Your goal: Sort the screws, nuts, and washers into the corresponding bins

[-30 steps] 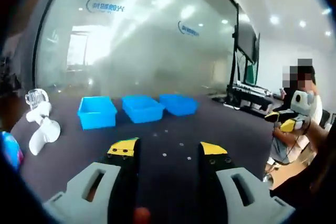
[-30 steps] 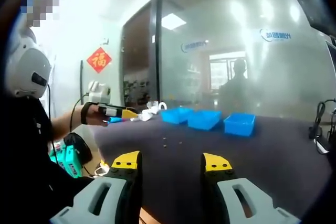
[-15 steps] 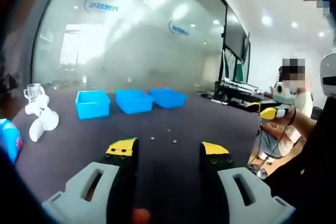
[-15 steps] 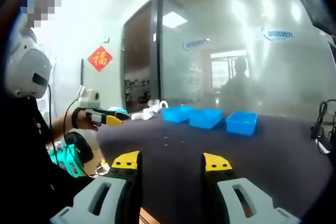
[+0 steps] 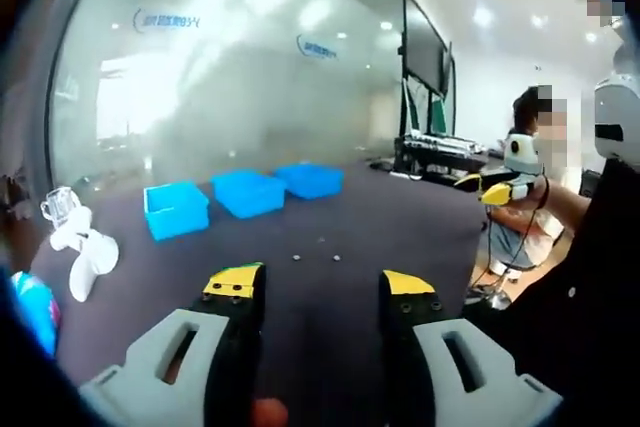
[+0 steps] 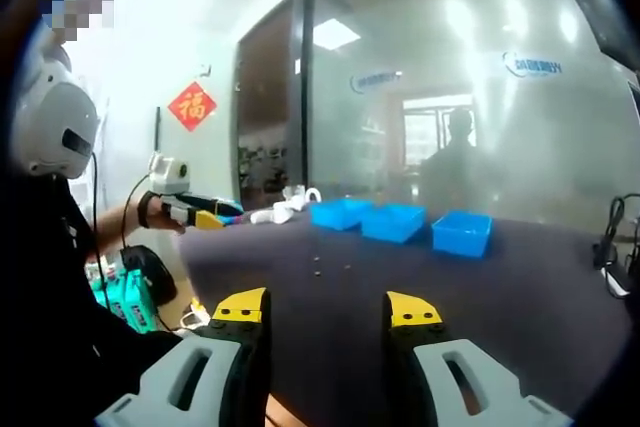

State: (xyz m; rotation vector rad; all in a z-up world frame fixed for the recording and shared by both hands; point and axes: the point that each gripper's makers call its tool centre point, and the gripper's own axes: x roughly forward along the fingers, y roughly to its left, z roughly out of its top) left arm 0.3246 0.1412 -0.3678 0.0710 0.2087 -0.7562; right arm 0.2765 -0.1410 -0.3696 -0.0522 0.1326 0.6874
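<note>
Three blue bins well beyond parted left gripper fingers

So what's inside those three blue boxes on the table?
From here the three blue bins look empty, but their walls hide the bottoms, so I cannot be sure. The small metal parts lie loose on the dark table, in front of the bins.

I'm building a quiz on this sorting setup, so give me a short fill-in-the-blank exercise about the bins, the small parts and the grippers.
1. The number of blue plastic bins in a row on the dark table is ____.
2. The small metal parts lie loose on the ____.
3. The left gripper has its jaws ____.
4. The right gripper holds ____.

Missing words: three; table; open; nothing
</note>
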